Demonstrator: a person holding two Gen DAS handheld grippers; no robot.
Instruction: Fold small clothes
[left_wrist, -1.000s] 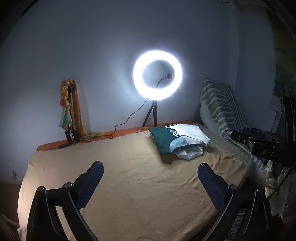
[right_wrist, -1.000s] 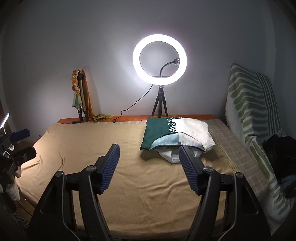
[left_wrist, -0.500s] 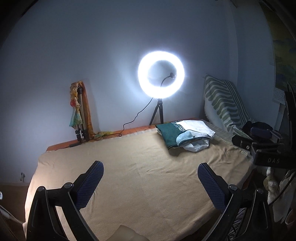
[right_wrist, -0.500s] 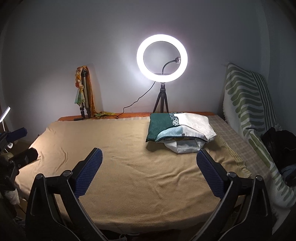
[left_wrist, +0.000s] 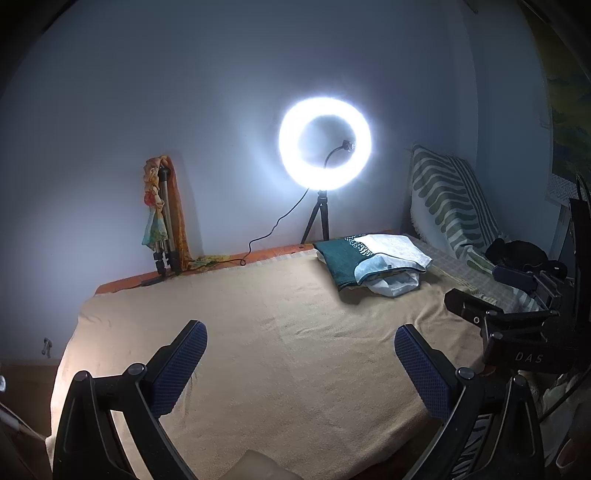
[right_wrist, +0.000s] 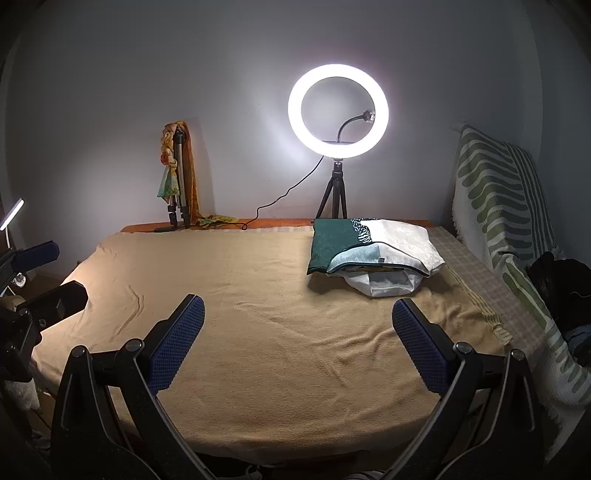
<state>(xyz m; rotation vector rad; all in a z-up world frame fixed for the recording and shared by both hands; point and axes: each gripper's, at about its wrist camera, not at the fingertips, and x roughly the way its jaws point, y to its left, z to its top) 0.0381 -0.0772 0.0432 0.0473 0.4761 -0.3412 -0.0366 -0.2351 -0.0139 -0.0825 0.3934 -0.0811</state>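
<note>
Right wrist view: clothes (right_wrist: 373, 254) lie ahead-right, nearer right gripper (right_wrist: 297, 343); left gripper (left_wrist: 301, 369) too gapes wide, empty.

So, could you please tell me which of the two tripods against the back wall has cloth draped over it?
The folded silver tripod leaning at the left, wrapped in an orange scarf; the black tripod stands open, bare, carrying the ring light.

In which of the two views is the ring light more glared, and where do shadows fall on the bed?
Left wrist view: the ring light blooms into a soft haze, its edge blurred. Right wrist view: the ring is crisp; the folded clothes cast a shadow toward the camera on the beige blanket. Both views: fisheye bending, dark corners, a bright patch at the blanket's left edge.
</note>
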